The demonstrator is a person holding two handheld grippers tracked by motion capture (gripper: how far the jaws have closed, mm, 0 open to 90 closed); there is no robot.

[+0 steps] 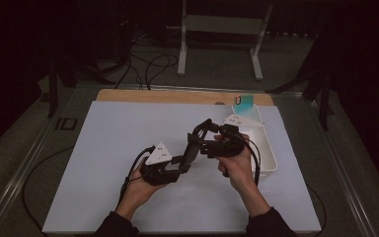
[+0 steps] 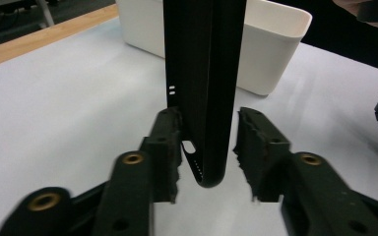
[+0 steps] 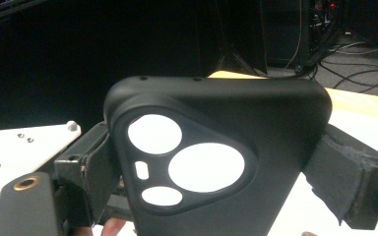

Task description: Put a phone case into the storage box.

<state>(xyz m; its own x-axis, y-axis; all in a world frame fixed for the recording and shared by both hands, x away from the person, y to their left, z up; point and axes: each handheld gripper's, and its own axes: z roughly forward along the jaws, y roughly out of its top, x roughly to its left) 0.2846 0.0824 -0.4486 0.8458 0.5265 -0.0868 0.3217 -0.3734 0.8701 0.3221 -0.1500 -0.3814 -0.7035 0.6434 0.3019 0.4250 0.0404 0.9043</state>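
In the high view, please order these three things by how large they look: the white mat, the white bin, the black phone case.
1. white mat, largest by far
2. white bin
3. black phone case, seen nearly edge-on, so it looks smallest

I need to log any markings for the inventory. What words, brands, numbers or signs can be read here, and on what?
None can be read.
Black phone case: plain, camera cutouts, no lettering.
White bin: unmarked.
Teal item at the table's far edge: too small to tell.
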